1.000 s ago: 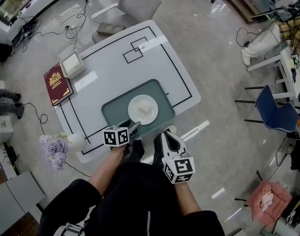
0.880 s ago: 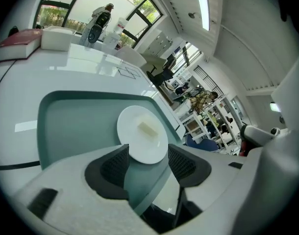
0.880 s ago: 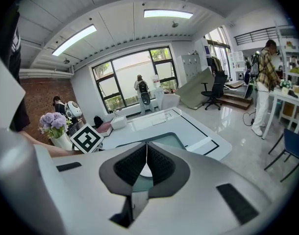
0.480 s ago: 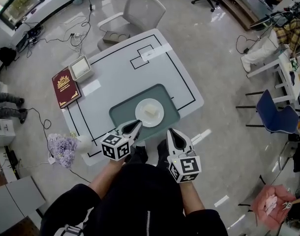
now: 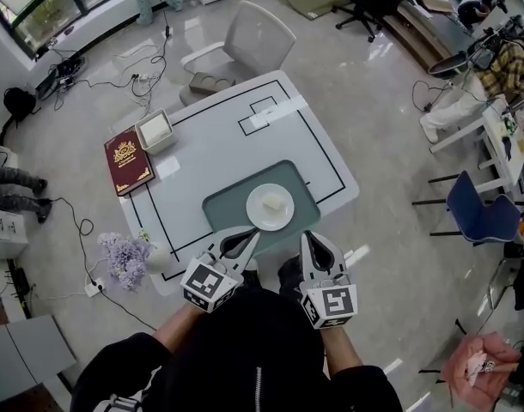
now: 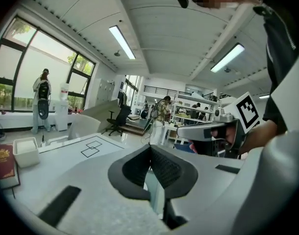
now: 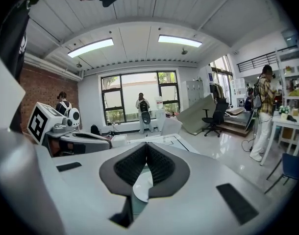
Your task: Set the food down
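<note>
A white plate (image 5: 270, 206) with a pale piece of food (image 5: 276, 205) rests on the grey-green tray (image 5: 223, 202) near the white table's (image 5: 202, 144) front edge. My left gripper (image 5: 252, 238) hangs just off that edge, short of the tray, jaws shut with nothing between them. My right gripper (image 5: 307, 238) hovers beside it, also shut and holding nothing. The left gripper view shows its jaws (image 6: 150, 149) pressed together and the other gripper off to the right. In the right gripper view the gripper (image 7: 146, 148) is closed, with a sliver of the plate (image 7: 142, 187) below.
A red book (image 5: 130, 160) and a white box (image 5: 155, 130) lie at the table's far left. Purple flowers (image 5: 129, 260) sit by the near left corner. A white chair (image 5: 245, 37) stands behind the table, a blue chair (image 5: 472, 209) to the right. Cables run across the floor.
The left gripper has pulled back from the tray's front edge toward my body and its jaws have closed. The right gripper has stayed shut beside it. The plate has stayed put.
</note>
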A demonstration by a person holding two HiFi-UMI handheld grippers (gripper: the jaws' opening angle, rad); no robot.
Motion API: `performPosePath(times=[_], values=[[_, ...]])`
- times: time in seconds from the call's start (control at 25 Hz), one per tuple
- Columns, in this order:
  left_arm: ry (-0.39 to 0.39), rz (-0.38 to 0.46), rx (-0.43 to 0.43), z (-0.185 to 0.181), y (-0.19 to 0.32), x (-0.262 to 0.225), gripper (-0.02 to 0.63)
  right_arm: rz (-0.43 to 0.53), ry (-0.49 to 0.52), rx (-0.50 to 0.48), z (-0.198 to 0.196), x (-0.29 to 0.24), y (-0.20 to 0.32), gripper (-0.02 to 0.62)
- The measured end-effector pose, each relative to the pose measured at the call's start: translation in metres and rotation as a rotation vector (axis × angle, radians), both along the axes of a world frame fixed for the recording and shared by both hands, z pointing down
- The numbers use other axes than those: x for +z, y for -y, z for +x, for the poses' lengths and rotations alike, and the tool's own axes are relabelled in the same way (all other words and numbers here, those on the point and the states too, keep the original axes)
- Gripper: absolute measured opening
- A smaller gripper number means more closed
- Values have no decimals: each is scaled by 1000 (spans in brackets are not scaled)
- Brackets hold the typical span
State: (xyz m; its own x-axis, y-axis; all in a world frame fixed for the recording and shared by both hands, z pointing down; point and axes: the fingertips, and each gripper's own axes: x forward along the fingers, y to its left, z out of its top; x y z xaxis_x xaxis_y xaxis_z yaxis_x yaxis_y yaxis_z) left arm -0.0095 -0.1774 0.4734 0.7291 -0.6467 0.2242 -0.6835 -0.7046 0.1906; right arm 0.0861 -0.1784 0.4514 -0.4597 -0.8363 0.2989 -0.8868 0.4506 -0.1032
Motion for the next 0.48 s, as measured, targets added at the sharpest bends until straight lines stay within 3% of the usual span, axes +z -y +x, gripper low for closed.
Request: performPosePath(times=[0.12, 0.48], values=[[7, 41, 28, -1, -12, -9, 5, 30, 3, 13, -1, -6, -9, 9], [9, 17, 33, -9, -20, 4, 5, 18, -13, 8, -9, 7, -25, 9]])
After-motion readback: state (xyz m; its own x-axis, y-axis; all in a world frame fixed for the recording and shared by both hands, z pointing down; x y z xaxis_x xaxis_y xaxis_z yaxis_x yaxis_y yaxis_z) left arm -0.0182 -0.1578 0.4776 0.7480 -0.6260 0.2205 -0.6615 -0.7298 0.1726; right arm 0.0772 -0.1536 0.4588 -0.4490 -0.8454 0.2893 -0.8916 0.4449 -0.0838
